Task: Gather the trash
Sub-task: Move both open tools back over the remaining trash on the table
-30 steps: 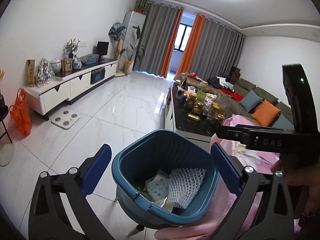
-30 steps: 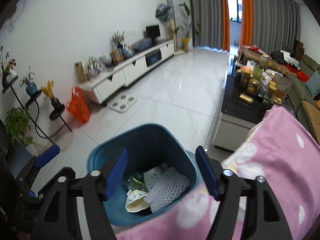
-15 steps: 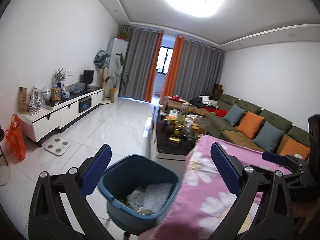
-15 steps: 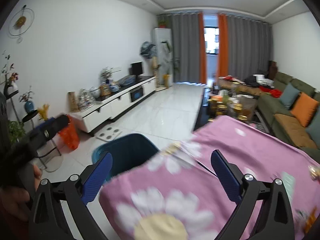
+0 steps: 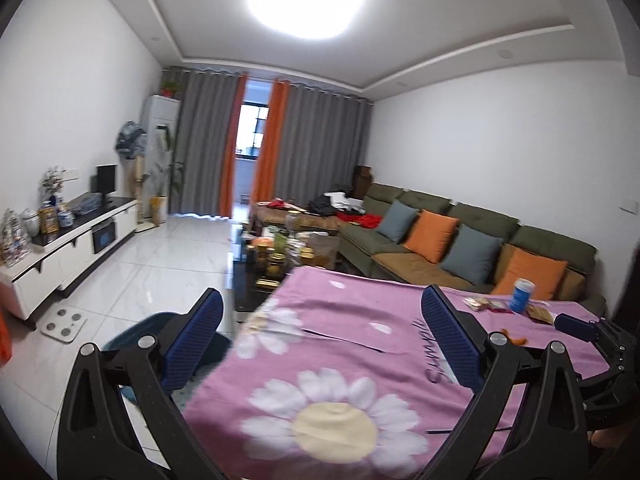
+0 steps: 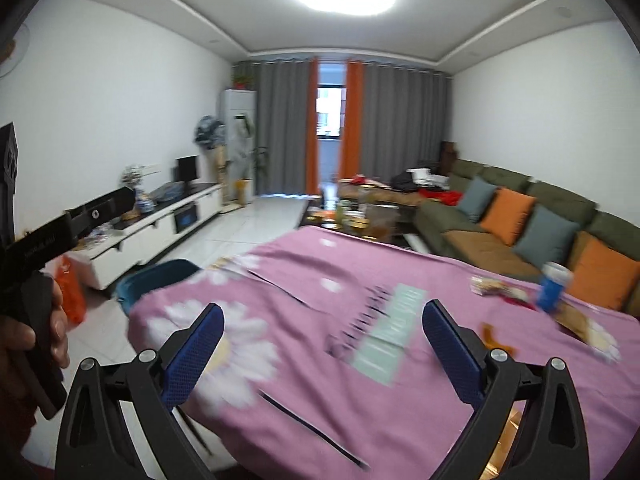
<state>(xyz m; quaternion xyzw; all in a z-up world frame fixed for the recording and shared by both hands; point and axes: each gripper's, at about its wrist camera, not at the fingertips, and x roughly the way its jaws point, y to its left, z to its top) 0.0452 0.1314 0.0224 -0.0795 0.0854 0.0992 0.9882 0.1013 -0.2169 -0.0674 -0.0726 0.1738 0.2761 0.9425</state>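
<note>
Now we hold both the right gripper (image 6: 320,344) and left gripper (image 5: 320,334) wide and empty, with the remaining trash (image 6: 496,289) ahead to the right, nearer our right hand.

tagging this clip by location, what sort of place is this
A home living room, most likely. A long green sofa with orange and grey cushions lines one wall, a low white TV cabinet the other, with floor-length curtains at the far window.
</note>
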